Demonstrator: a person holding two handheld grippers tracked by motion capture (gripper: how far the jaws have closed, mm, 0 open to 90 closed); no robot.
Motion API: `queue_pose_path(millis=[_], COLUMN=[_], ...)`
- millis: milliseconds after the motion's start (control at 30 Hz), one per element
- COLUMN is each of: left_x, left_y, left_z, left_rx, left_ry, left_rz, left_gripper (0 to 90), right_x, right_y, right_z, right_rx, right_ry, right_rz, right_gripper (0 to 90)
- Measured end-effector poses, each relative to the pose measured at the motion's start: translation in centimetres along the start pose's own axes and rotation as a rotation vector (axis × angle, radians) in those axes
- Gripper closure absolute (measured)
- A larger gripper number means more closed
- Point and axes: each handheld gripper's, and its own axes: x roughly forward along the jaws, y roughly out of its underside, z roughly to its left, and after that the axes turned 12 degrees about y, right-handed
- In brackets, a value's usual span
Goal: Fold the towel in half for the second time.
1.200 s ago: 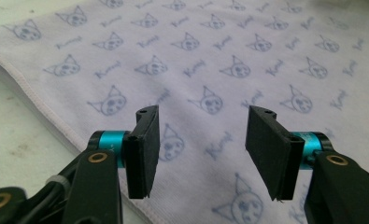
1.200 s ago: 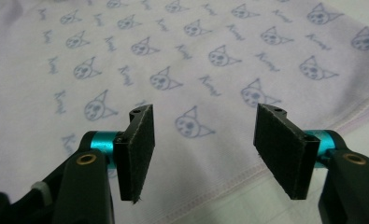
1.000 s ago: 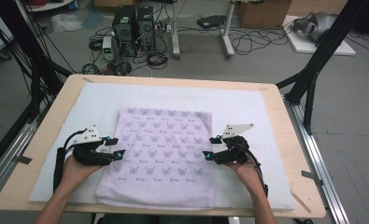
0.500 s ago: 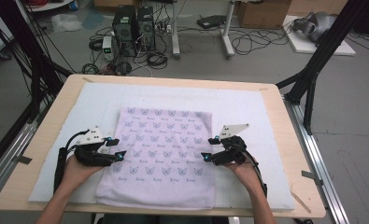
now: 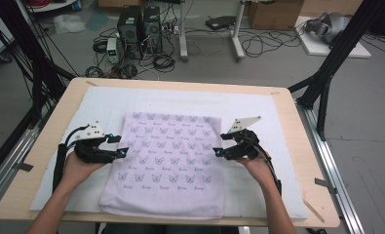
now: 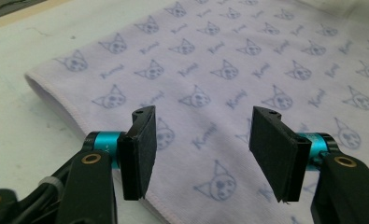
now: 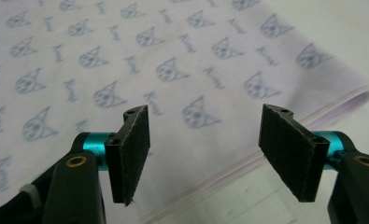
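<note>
Lilac towel's (image 5: 168, 163) near corners cut off.

A lab: computer towers (image 5: 139, 24), tangled cables (image 5: 258, 44) on the floor and black rig struts (image 5: 326, 73) around the table (image 5: 287, 105).

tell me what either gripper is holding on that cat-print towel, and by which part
Nothing is held. The left gripper and the right gripper both have open jaws with nothing between the pads, each above a side edge of the towel.
</note>
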Motion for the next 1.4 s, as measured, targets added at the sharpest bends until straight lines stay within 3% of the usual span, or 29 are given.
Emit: queue_pose_path(millis=[100,433,533,600,767,933,1100,1233,1300,1400], left_x=[-0.1,0.0,0.8,1.2,2.6,4.4,5.6,6.1,6.1,6.1], left_y=[-0.8,-4.1,-3.5,-3.0,-1.9,-0.8,-0.2,-0.2,-0.2,-0.4], left_z=[1.4,5.8,7.2,8.2,9.7,10.6,10.9,10.8,10.7,10.5], left_rx=[-0.029,-0.066,-0.097,-0.138,-0.183,-0.232,-0.264,-0.248,-0.25,-0.231], left_ry=[-0.014,-0.077,-0.105,-0.12,-0.129,-0.124,-0.16,-0.166,-0.166,-0.145], left_rz=[0.001,0.004,0.001,-0.007,0.019,0.062,0.087,0.087,0.088,0.102], left_gripper=[43.3,46.0,48.7,49.0,51.7,50.6,51.1,68.0,71.1,82.5], right_x=[0.3,1.4,2.5,3.3,4.8,6.3,7.5,8.2,8.1,8.1], right_y=[-1.2,-5.1,-4.6,-4.1,-3.3,-2.5,-1.6,-0.8,-0.5,-0.3], right_z=[-1.0,-4.1,-5.0,-5.5,-6.3,-6.6,-7.0,-7.1,-6.8,-6.8], right_rx=[0.008,-0.011,0.006,0.025,0.051,0.088,0.142,0.171,0.175,0.188], right_ry=[0.008,0.062,0.092,0.106,0.1,0.1,0.103,0.083,0.095,0.022], right_rz=[0.007,0.024,0.047,0.076,0.093,0.11,0.15,0.158,0.128,0.116], right_gripper=[33.6,36.8,36.5,35.6,35.6,35.1,36.2,47.9,61.8,79.4])
